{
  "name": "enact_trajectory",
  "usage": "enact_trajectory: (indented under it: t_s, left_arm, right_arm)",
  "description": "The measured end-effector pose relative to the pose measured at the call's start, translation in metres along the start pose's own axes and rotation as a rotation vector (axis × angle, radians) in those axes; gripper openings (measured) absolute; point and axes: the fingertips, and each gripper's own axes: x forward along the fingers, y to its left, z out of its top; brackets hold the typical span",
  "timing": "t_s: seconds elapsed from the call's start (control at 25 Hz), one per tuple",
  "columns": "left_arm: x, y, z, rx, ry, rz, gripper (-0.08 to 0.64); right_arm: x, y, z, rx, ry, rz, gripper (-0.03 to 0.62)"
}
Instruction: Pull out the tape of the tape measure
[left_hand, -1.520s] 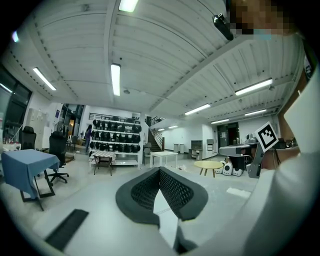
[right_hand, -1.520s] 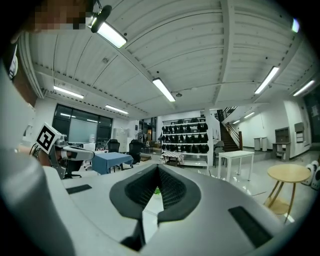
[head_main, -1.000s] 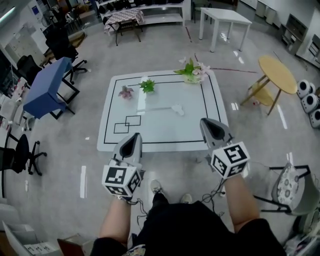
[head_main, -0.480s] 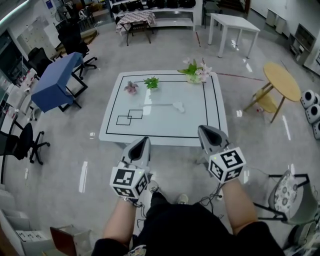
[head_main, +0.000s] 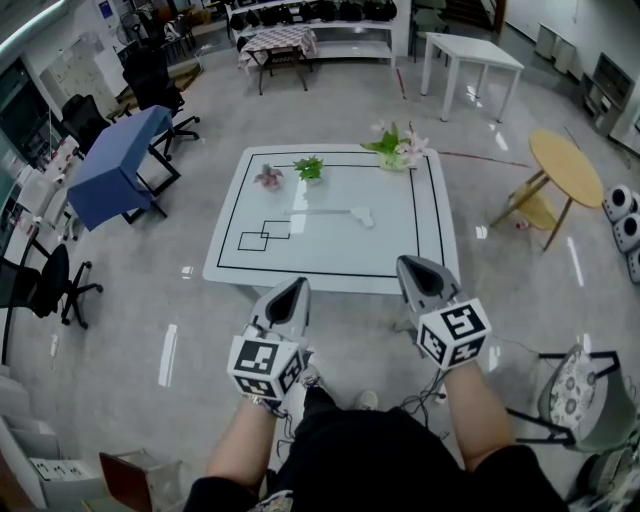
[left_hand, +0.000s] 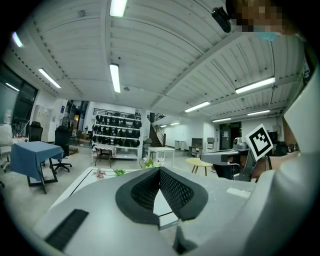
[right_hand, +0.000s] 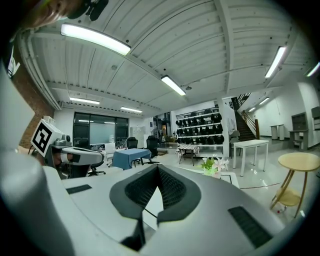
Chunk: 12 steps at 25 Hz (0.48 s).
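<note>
The tape measure (head_main: 360, 214) is a small white case on the low white table (head_main: 330, 262), with a pale strip running left from it. Both grippers are held side by side at the table's near edge, well short of the case. My left gripper (head_main: 297, 285) is shut and holds nothing; in the left gripper view (left_hand: 160, 170) its jaws meet at the tip. My right gripper (head_main: 408, 264) is likewise shut and empty, and in the right gripper view (right_hand: 158, 168) its jaws are closed too. The tape measure is hidden behind the jaws in both gripper views.
On the table's far side stand a pink flower (head_main: 268, 177), a green plant (head_main: 309, 167) and a bouquet (head_main: 398, 148). Black squares (head_main: 265, 236) are drawn at its left. Around it are a blue table (head_main: 115, 165), a round wooden table (head_main: 565, 165) and a stool (head_main: 577, 386).
The table now sits a little farther off in the head view. Both grippers have gone from overlapping its front part to its near edge, and stay shut.
</note>
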Motion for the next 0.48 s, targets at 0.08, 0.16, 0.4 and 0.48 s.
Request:
enact_trajectory:
  t_s: [0.08, 0.16, 0.4, 0.48]
  left_arm:
    - [0.001, -0.0018, 0.0003, -0.002, 0.0, -0.003, 0.003]
    - [0.0008, -0.0033, 0.0004, -0.004, 0.0, -0.005, 0.003]
    - [0.0018, -0.005, -0.0035, -0.006, 0.003, -0.005, 0.003]
    - [0.0017, -0.0058, -0.0037, -0.008, 0.003, -0.004, 0.003]
  right_arm:
    - [-0.0008, -0.0003, -0.0019, 0.004, 0.004, 0.0, -0.003]
    - [-0.0018, 0.0002, -0.003, 0.008, 0.006, 0.001, -0.003]
    - [-0.0022, 0.0, -0.0087, 0.012, 0.012, 0.005, -0.003]
    - [-0.0027, -0.0003, -0.0095, 0.012, 0.013, 0.007, -0.003]
